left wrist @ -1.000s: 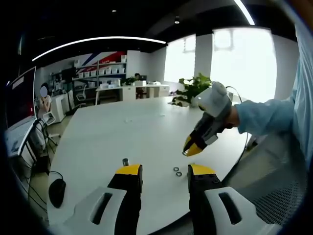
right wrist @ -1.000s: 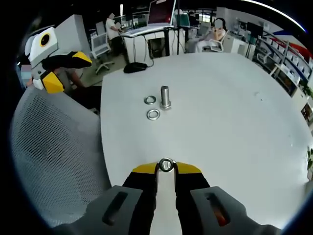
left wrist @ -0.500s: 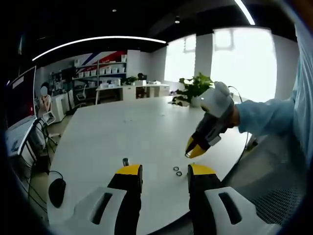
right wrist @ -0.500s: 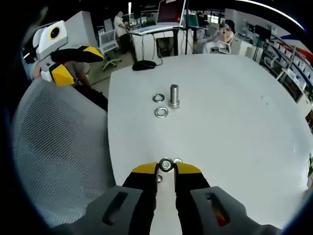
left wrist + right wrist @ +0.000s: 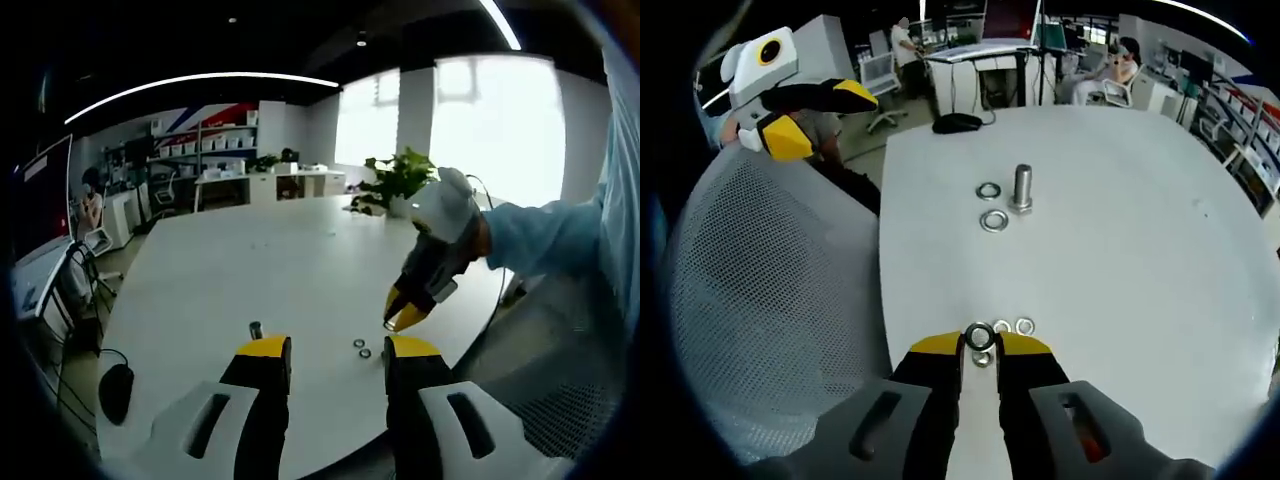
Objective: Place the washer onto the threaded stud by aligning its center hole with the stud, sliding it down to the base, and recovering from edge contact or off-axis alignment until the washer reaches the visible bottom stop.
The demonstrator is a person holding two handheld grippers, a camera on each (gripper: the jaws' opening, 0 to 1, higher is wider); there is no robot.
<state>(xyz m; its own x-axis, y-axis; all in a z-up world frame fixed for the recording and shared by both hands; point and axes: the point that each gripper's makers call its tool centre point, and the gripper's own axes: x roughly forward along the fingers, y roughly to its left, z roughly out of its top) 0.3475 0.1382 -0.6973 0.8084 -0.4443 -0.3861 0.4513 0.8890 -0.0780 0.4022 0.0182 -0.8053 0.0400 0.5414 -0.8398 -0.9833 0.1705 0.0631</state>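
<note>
Pinching a small silver metal washer (image 5: 980,336) edgewise between narrowed yellow-tipped jaws, right gripper (image 5: 980,345) above round white table (image 5: 1120,230), well short of upright threaded steel stud (image 5: 1022,189). Two loose silver washers (image 5: 990,206) just beside stud, more (image 5: 1013,326) near the jaw tips. Left gripper (image 5: 337,352) hovering with jaws parted, holding nothing.

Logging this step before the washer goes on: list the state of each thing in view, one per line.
right gripper: shut on a washer
left gripper: open, holds nothing
threaded stud: upright on the table, bare
two washers by the stud: flat on the table
small washers near the right gripper: flat on the table
</note>
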